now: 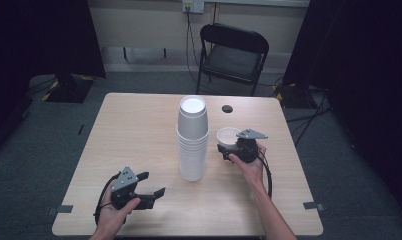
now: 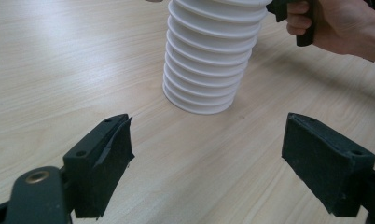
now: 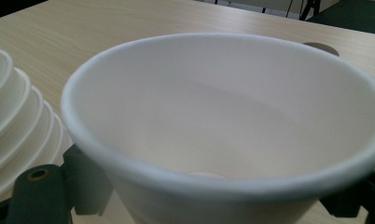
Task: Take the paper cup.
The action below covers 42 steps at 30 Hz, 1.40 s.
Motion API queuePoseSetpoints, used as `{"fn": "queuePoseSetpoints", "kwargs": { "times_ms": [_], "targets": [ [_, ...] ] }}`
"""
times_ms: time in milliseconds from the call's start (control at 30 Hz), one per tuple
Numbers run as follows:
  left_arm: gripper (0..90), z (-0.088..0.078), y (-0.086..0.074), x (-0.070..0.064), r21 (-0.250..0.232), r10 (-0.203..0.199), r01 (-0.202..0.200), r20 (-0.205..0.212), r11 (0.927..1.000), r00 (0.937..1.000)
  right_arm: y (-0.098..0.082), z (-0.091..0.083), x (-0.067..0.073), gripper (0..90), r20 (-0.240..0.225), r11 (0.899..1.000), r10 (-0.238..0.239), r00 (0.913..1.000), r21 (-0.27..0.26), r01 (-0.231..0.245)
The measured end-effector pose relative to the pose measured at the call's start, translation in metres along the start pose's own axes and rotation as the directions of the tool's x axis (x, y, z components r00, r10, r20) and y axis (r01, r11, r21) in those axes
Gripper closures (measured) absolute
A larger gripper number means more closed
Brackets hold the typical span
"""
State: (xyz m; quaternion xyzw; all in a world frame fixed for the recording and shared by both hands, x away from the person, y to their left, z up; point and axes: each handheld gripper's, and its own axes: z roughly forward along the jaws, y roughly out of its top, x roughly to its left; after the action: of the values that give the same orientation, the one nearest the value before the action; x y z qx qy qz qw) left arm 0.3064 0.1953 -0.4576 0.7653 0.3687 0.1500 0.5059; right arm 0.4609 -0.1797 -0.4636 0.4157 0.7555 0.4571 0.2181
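the left claw (image 1: pixel 151 186) rests at the counter's (image 1: pixel 139 130) near left corner, jaws wide apart on nothing. mid-counter, the upturned cup stack (image 1: pixel 192 137) stands between the hands. just right of it, the right claw (image 1: pixel 228 148) is clamped around a single white cup (image 1: pixel 227 135), mouth up; a folding chair (image 1: pixel 232 52) sits beyond.

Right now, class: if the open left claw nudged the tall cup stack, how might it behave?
The stack probably tips easily, being tall on a narrow base. It looks like light foam, so it likely slides on the smooth table.
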Motion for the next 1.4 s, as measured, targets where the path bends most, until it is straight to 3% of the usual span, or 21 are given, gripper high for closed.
{"fn": "queuePoseSetpoints", "kwargs": {
  "times_ms": [533, 733, 1067, 1400],
  "targets": [
    [15.8, -0.001, -0.001, 0.001, 0.0, -0.011, 0.011, 0.001, 0.9999, 0.9999, -0.007, 0.015, -0.002, 14.9, 0.004, 1.0, -0.004, 1.0, 0.005, 0.004],
    [15.8, -0.001, -0.001, 0.002, -0.002, -0.014, 0.014, 0.0, 0.9999, 0.9999, -0.01, 0.011, 0.0, 14.7, 0.005, 0.999, -0.046, 0.9989, 0.029, 0.046],
    [15.9, -0.001, -0.001, 0.002, -0.003, -0.015, 0.015, -0.004, 0.9999, 0.9999, -0.013, 0.009, -0.003, 14.6, 0.009, 0.998, -0.024, 0.9997, 0.064, 0.023],
    [15.9, -0.002, -0.001, 0.003, -0.006, -0.022, 0.022, -0.002, 0.9997, 0.9997, -0.017, 0.008, -0.005, 13.5, -0.025, 0.997, -0.008, 0.9997, 0.079, 0.01]
  ]
}}
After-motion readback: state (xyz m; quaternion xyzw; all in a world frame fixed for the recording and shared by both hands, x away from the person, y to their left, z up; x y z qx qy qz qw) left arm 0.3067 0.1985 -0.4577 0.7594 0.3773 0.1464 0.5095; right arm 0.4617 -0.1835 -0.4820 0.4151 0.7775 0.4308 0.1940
